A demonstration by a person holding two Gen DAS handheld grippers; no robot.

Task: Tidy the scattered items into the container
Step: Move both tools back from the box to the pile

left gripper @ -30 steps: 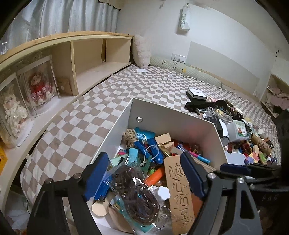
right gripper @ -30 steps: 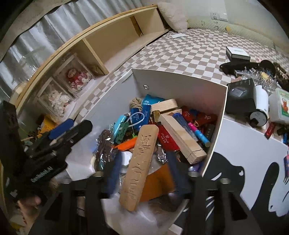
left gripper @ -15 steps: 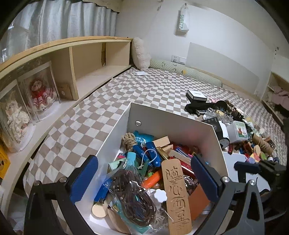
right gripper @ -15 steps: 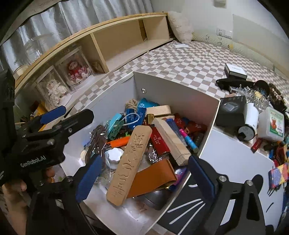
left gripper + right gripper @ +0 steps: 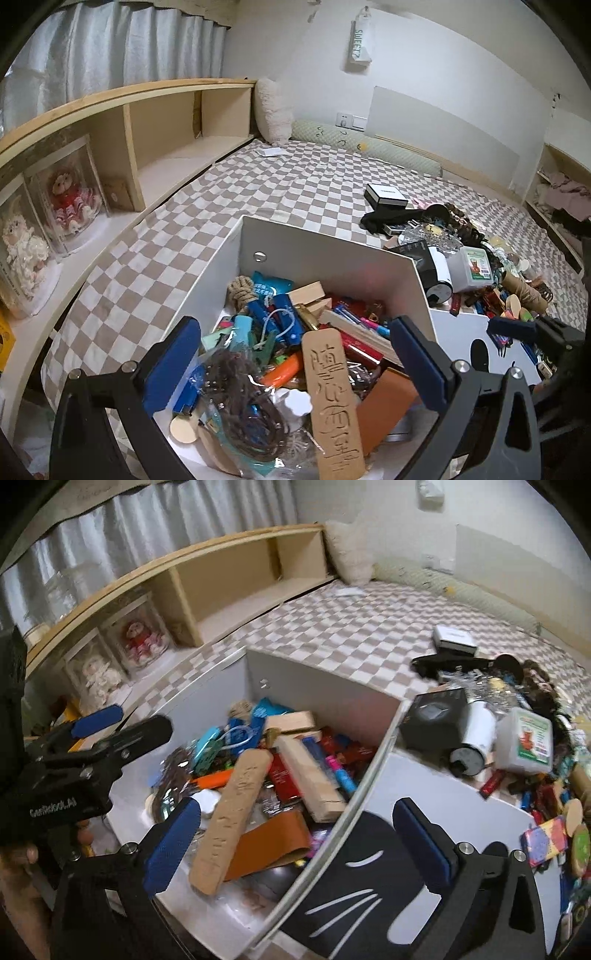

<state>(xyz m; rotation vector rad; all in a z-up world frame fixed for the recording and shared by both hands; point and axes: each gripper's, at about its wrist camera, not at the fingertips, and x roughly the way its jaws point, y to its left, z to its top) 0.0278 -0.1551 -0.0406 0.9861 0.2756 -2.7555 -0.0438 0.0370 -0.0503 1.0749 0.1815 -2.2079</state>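
Right wrist view: blurred white box, both hand-held grippers (left, right) wide apart, empty.

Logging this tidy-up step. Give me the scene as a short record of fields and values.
container: white box, open top, on checkered bed
in box: carved wooden plank, orange pen, tan leather piece, rope knot
outside box: black cube, white jar, small clutter to the right
left tongs: open, empty, over box
right tongs: open, empty, above box's right wall
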